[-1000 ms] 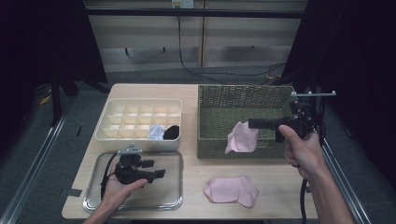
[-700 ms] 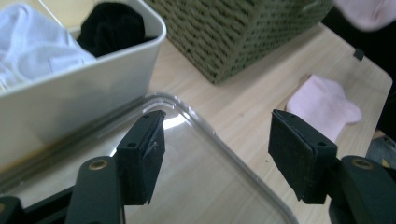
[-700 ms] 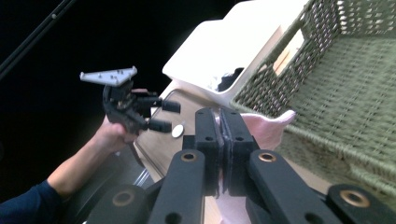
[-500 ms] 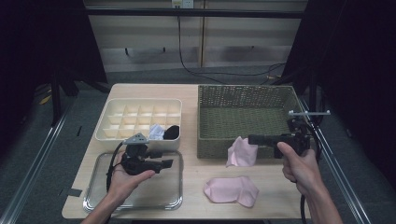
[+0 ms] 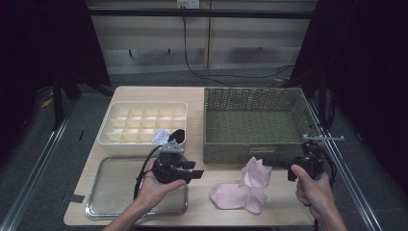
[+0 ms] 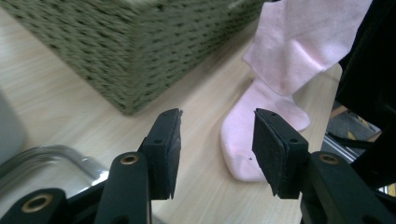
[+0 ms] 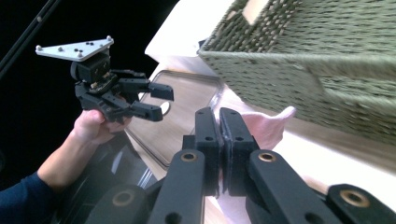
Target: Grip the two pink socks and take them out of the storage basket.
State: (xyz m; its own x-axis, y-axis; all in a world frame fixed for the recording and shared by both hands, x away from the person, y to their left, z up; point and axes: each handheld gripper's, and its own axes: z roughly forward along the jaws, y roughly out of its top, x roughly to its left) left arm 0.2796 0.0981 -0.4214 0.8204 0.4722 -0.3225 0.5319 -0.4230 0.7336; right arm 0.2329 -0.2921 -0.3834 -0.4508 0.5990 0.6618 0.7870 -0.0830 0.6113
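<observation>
The right gripper (image 5: 263,161) has its jaws clamped on one soft pink sock (image 5: 255,174), dangling it onto its twin (flat on the wooden table (image 5: 288,211)), just before the woven basket (image 5: 231,144); the left gripper (image 5: 197,173) gapes wide nearby.

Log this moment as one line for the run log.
right gripper: shut on pink sock, lifted in front of wicker basket | second pink sock: flat on table | left gripper: open, empty, over metal tray
</observation>
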